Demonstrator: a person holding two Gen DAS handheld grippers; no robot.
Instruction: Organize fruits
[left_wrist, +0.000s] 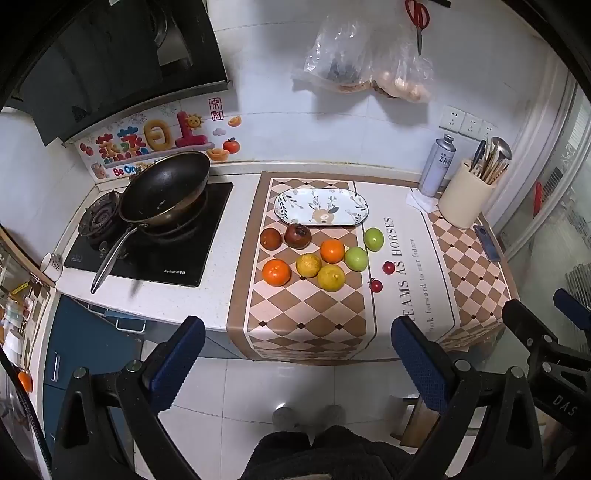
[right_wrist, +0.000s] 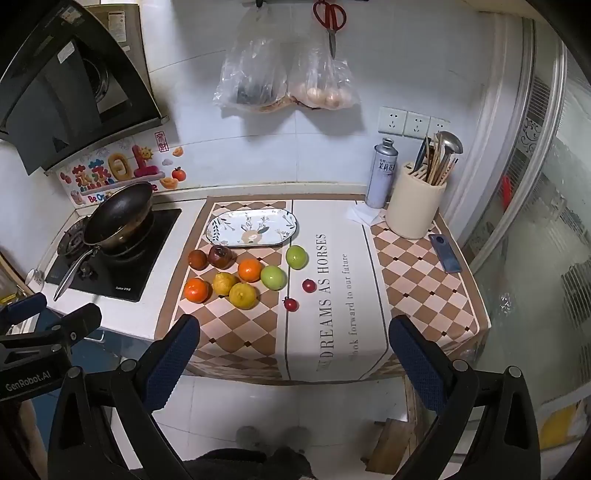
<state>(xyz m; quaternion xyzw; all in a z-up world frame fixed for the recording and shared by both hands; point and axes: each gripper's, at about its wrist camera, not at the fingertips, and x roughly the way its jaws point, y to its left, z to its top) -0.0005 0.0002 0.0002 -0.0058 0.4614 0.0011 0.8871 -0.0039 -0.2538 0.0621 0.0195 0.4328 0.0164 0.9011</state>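
Orange, yellow, green and dark fruits (right_wrist: 236, 275) clustered loose on checkered cloth (right_wrist: 236, 332), just before oval plate (right_wrist: 252, 229), long axis left-right. Likely to roll off if nudged; cherry tomatoes (right_wrist: 308, 285) easily crushed. Left gripper (left_wrist: 295, 369) and right gripper (right_wrist: 291, 365) spread wide, empty, well short of everything.

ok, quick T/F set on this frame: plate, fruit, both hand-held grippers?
1. The oval plate already holds fruit. False: it is empty; all fruit lies on the mat.
2. Two green fruits lie on the mat. True.
3. The left hand-held gripper is shut on an orange. False: it is open and holds nothing, short of the counter.
4. The right hand-held gripper is open and holds nothing. True.
5. The pan sits on the stove, left of the plate. True.
6. The two small red fruits touch the oranges. False: they lie apart, to the right.
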